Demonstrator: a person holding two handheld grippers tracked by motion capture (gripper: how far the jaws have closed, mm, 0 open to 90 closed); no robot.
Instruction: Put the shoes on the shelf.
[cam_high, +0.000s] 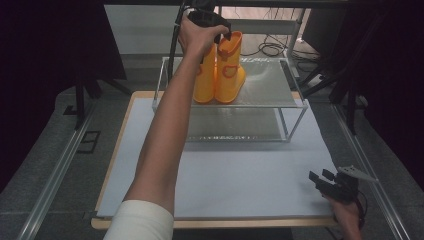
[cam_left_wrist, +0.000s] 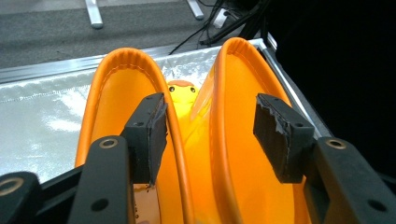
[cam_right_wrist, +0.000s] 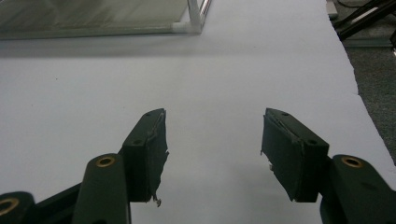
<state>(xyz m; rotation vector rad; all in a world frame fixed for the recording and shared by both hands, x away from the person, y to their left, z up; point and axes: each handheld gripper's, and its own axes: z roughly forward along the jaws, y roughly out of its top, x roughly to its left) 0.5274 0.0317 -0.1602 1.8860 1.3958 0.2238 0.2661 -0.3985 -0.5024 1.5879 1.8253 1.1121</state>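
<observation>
A pair of glossy orange-yellow rubber rain boots (cam_high: 222, 70) with darker orange trim stands upright, side by side and touching, on the top tier of a two-tier shelf rack (cam_high: 280, 95) with a white frame and silvery mesh panels. The rack sits at the far end of a bench covered by a pale grey sheet (cam_high: 240, 185).

The person's left arm stretches from the near edge across the bench to the boots. The left claw (cam_high: 225, 31) hovers at the boot tops. In the left gripper view, the left claw (cam_left_wrist: 210, 133) is spread wide: its left pad (cam_left_wrist: 150, 135) sits inside the opening of one boot and its right pad (cam_left_wrist: 280, 135) inside the other, with the two inner rims (cam_left_wrist: 196, 140) between them, and neither pad presses on the rubber.

The right claw (cam_high: 320, 179) rests low at the near right corner of the bench, well apart from the rack. In the right gripper view, the right claw (cam_right_wrist: 212, 149) is wide, with bare sheet between its pads.
</observation>
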